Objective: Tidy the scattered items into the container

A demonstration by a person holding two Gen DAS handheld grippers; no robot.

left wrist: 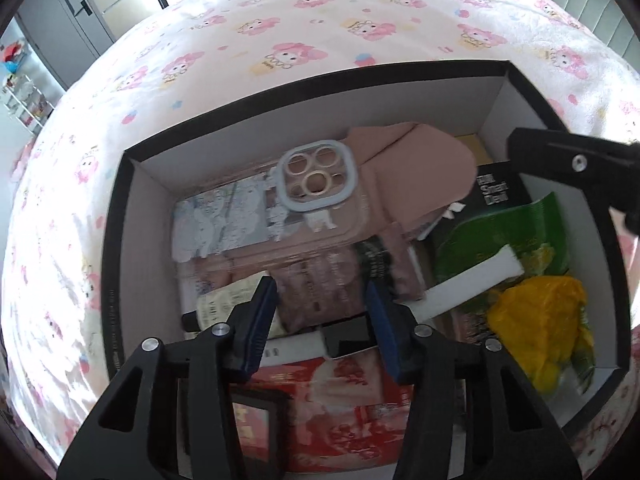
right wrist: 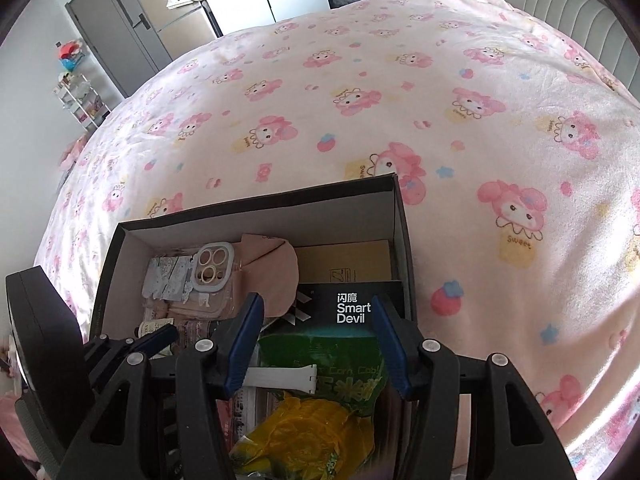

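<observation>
While your left gripper (left wrist: 322,300) and right gripper (right wrist: 316,322) hang parted and empty, the cardboard box (right wrist: 256,206) on the bedspread (right wrist: 460,160) holds one phone case (left wrist: 280,216), one black "Smart Devil" carton (right wrist: 352,306), one green corn packet (right wrist: 340,364).

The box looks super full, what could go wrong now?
1. The phone case lies tilted on top of the pile in the box, so it might slide if bumped.
2. The left gripper and right gripper both hang open and close together over the box; they could knock each other.
3. The yellow bag puffs up high and may catch a finger.
</observation>
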